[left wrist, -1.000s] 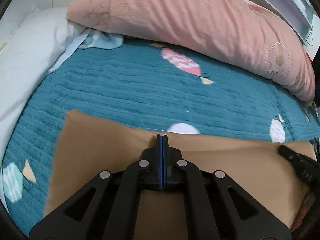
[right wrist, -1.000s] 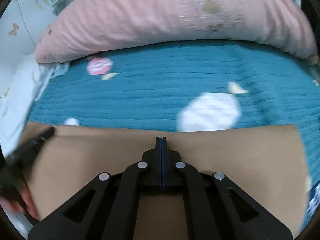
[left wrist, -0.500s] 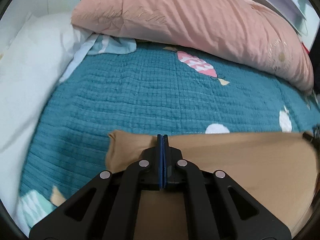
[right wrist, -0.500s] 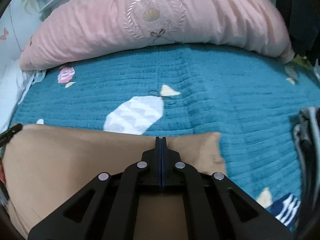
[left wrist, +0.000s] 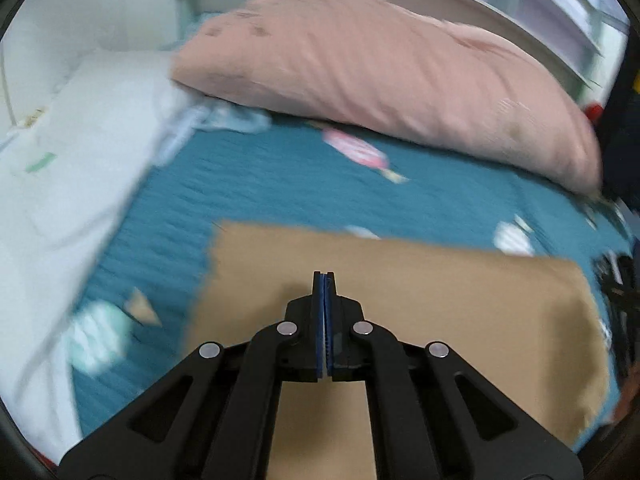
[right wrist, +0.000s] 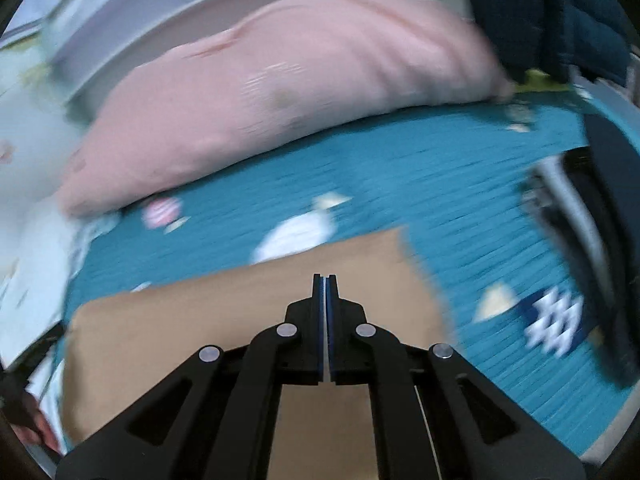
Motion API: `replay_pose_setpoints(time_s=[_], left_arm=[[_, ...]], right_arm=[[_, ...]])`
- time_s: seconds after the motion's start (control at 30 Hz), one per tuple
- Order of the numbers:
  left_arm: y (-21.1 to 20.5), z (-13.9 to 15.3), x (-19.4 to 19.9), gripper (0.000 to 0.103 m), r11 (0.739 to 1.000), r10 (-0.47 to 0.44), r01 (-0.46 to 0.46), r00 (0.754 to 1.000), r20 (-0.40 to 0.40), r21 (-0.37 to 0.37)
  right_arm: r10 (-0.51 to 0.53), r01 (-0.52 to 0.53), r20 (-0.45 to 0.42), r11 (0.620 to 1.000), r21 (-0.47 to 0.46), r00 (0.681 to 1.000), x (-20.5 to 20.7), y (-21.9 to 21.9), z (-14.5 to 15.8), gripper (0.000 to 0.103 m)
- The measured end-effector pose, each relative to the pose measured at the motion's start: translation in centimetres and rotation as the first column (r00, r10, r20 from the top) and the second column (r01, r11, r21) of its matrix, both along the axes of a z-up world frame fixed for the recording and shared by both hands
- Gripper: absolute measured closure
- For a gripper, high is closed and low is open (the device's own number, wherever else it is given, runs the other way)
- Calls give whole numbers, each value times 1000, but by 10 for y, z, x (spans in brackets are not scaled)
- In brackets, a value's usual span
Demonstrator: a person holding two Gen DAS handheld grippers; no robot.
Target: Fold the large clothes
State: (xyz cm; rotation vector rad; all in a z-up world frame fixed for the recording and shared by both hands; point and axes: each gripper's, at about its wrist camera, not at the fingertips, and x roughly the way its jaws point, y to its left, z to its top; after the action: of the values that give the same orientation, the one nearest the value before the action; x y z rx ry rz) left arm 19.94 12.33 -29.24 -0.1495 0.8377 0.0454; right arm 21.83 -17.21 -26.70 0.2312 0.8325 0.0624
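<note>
A tan garment (left wrist: 440,300) lies flat and folded into a rectangle on the teal bedspread (left wrist: 280,184). My left gripper (left wrist: 324,276) hovers shut over its left part, and the far edge shows beyond the tips. The same tan garment (right wrist: 200,320) fills the lower left of the right wrist view. Above its right end my right gripper (right wrist: 324,278) is shut, close to the right corner. I see no cloth pinched between either pair of pads. Both views are blurred by motion.
A long pink pillow (left wrist: 380,72) lies across the head of the bed, with white bedding (left wrist: 80,140) to the left. Dark clothing (right wrist: 568,240) is heaped at the bed's right side, and a dark blue garment (right wrist: 560,12) hangs above it.
Both grippers have risen and drawn back from the garment's far edge, which now lies beyond their tips. The right view has tilted. Both stay shut.
</note>
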Motion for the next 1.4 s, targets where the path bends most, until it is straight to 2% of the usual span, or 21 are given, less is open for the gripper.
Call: replay_pose_setpoints(time_s=[0.1,0.23,0.3,0.37,0.5,0.57,0.63,0.67,0.7,0.73,0.83,0.9,0.97,1.03,1.17,1.2,1.23,1.27,1.3,1.33,1.4], left_arm=[[-29,-16,-22,101,999,-47,46,998,-31,-25],[-39,-37,-52,101,998,-63,63,998,-31,-18],[-30,-44,-59,101,998,-67,67,998,-10,-14],[-15,-51,-61,101,998,-64,65,998,4,-27],[16,-48,-69,101,999,1,-2,1000,15,52],[41,-46,-71,101,998,58,-58,998,4,38],[59,-43,-73,101,997,80,-80,997,-3,23],[62,-42,-74,101,996,80,-80,997,-4,42],[63,-42,-75,101,991,96,-95,995,-10,91],[65,-42,-75,101,990,93,-90,995,-20,105],[74,-38,-80,101,988,134,-131,990,-32,81],[78,-29,-85,100,984,162,-159,987,-26,83],[83,-21,-91,100,981,182,-179,983,-27,69],[86,-13,-97,100,980,191,-189,981,-27,68],[80,3,-109,97,979,191,-189,981,-26,72],[77,7,-112,93,980,187,-185,982,-34,69],[74,9,-113,71,982,182,-178,982,-48,67],[71,11,-115,46,982,179,-175,982,-53,64],[67,15,-119,42,984,173,-170,984,-47,60],[62,20,-124,42,986,163,-161,986,-27,50],[53,27,-126,39,990,141,-140,989,-37,23]], right_arm=[[92,-92,-11,996,-4,996,-22,53,-16,101],[155,-156,-12,984,-88,988,-54,99,-39,101],[172,-164,31,970,-179,985,-64,106,-52,103],[190,-179,45,965,-191,981,-63,101,-63,103],[211,-184,67,941,-284,975,-63,75,-67,103],[171,-143,63,939,-313,983,-61,54,-67,103],[76,-56,51,947,-317,996,-58,22,-67,103],[34,-19,44,951,-308,998,-56,5,-68,103],[9,3,39,955,-297,999,-56,-7,-68,103],[-13,23,34,953,-304,999,-56,-15,-67,103],[-41,46,21,950,-310,999,-56,-31,-62,103],[-106,106,21,937,-334,994,-57,-39,-55,103],[-194,188,1,946,-264,981,-60,-56,-47,102],[-248,242,-4,947,-212,969,-68,-69,-36,98],[-277,273,-12,950,-150,961,-78,-85,-16,97],[-275,270,-29,956,-116,961,-80,-90,-11,92],[-266,262,-50,962,-81,963,-80,-93,-9,74],[-255,252,-72,967,-39,964,-79,-97,-6,62],[-252,251,-80,968,-15,965,-80,-99,-4,38],[-259,260,-79,965,12,963,-84,-102,0,28],[-257,262,-74,963,61,963,-87,-110,7,22]])
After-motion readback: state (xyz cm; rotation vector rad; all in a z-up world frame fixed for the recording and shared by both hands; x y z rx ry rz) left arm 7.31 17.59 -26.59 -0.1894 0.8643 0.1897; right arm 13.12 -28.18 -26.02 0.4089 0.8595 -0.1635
